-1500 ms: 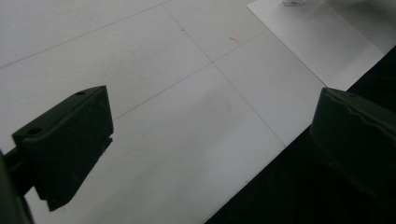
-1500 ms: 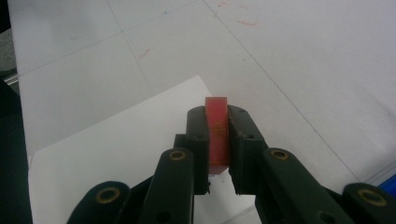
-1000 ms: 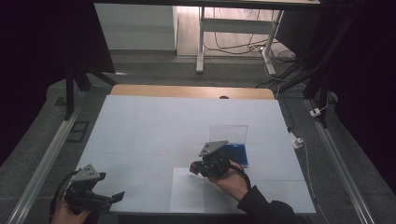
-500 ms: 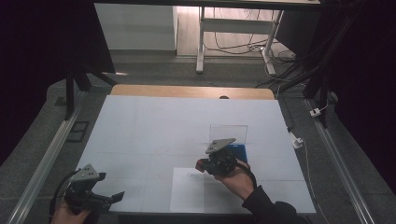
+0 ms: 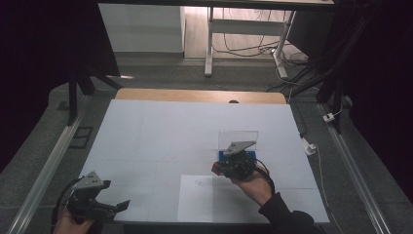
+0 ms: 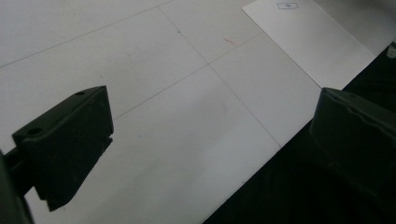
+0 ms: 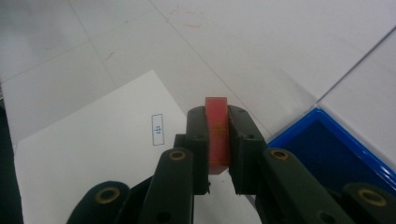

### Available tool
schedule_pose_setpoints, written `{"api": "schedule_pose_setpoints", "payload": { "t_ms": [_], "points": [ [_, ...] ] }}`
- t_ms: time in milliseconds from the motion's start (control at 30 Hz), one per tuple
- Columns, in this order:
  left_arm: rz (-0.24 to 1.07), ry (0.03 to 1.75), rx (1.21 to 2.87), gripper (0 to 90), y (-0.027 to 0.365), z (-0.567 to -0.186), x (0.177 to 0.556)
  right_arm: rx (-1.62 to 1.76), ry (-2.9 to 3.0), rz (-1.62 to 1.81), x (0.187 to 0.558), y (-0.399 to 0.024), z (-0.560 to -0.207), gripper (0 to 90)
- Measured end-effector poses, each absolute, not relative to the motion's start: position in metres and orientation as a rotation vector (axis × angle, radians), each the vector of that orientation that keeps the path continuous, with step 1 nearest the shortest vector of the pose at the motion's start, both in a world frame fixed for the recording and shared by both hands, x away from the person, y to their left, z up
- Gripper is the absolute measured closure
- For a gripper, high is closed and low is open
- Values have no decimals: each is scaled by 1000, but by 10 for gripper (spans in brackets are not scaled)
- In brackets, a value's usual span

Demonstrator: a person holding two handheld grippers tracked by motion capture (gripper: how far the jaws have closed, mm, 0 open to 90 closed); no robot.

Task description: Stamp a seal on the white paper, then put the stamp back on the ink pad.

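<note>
Clamped between the right gripper's [image 7: 218, 140] two black jaws is a small red translucent block [image 7: 217, 133], probably a stamp, standing upright with its top edge showing just above the jaw tips. In the right gripper view it hangs above the line where the white sheet of paper [image 7: 93, 154] ends and the bare table mat begins, with a blue tray [image 7: 327, 154] low at the right, just beside the gripper. A small blue-outlined rectangular mark [image 7: 158, 129] is printed on the paper close to the left of the jaws.

From the high view the right gripper [image 5: 229, 168] sits over the near-right part of the white table [image 5: 160, 131], held in a hand [image 5: 253, 185] whose dark sleeve comes in from the bottom edge. The blue tray [image 5: 251, 156] lies right behind it, with a clear upright panel [image 5: 238, 139] rising at the tray's far side. The paper [image 5: 204, 202] lies flat at the table's near edge, just left of that hand.

At the near-left corner the left gripper [image 5: 114, 207] is released, jaws spread wide with nothing between them; its own view looks down across the table's faint grid lines [image 6: 210, 65] toward a corner of the paper [image 6: 313, 42].
</note>
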State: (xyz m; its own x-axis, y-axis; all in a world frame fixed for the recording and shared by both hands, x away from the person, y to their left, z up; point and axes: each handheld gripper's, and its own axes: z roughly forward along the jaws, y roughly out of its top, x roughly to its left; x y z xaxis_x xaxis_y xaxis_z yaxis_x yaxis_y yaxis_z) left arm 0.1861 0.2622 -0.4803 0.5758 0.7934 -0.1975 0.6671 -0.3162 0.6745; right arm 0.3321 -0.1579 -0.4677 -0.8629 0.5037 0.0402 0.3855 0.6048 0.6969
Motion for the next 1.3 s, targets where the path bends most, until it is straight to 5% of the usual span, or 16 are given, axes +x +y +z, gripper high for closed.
{"api": "schedule_pose_setpoints", "payload": {
  "t_ms": [1300],
  "points": [
    [220,1157,2068,0,262,-480,186,942,2520,1029,364,-209,-471,799]
  ]
}}
